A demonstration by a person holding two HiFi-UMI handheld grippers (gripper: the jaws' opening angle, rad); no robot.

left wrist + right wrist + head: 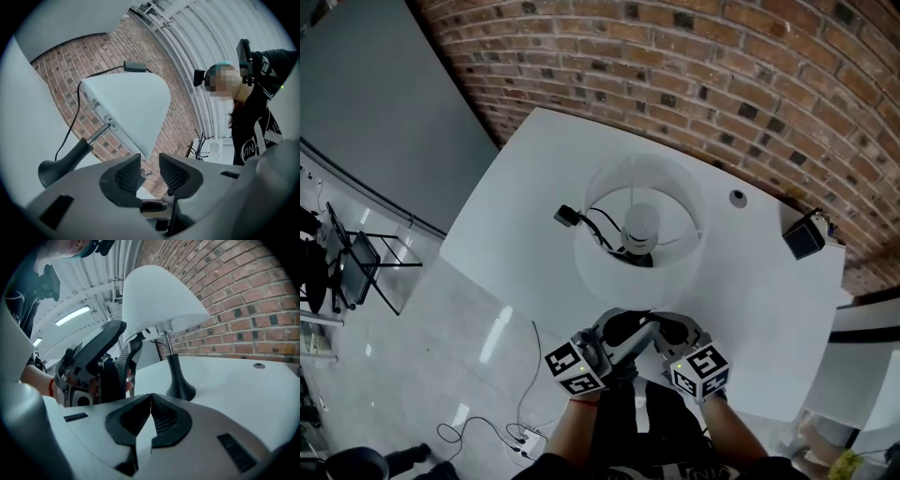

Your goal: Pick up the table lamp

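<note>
Table lamp stands upright on the white table, near the brick wall and just beyond both grippers. Left gripper: jaws apart, nothing between them. Right gripper: jaws pressed together, empty, pointing at the lamp's black base.

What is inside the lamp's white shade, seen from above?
A white bulb sits in the middle, with some black cord showing through the shade's open top. The shade hides the base from above.
</note>
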